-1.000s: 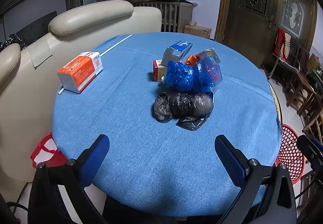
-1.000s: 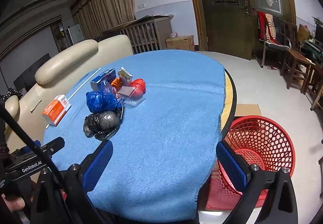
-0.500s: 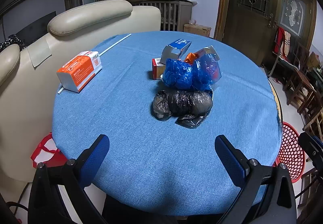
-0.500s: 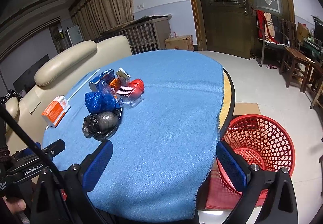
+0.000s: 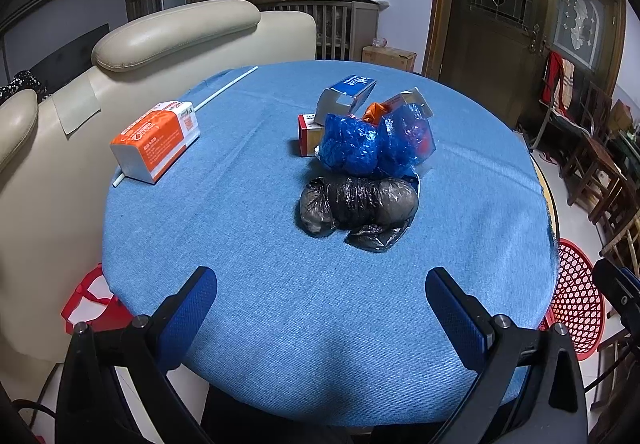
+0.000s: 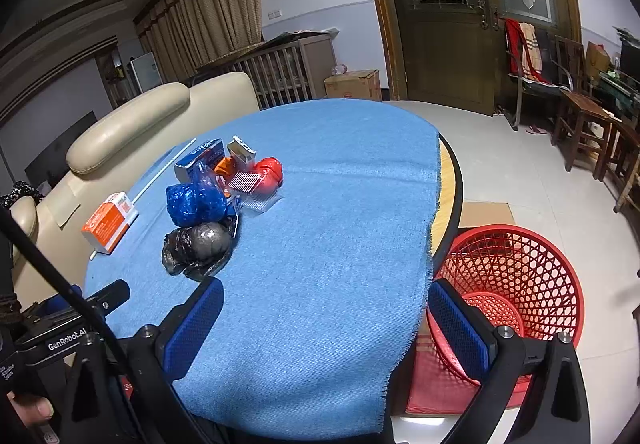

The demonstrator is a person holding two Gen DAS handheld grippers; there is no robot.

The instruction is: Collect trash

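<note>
"GenRobot.AI" lettering marks the wide-spread left claw (image 6: 92,300).

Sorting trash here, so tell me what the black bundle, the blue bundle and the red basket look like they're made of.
Black bundle: thin plastic film, probably a bag; glossy, crinkled.
Blue bundle: also crinkled plastic film, shiny and slightly see-through.
Red basket: rigid moulded plastic by its look; open lattice walls with a smooth rim.

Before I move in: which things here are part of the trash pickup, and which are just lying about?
Likely for the job:
black bag
blue bags
small boxes and red wad in the pile
red basket
left gripper and right gripper, both open

Probably bystanders:
orange tissue box
white rod
sofa
</note>
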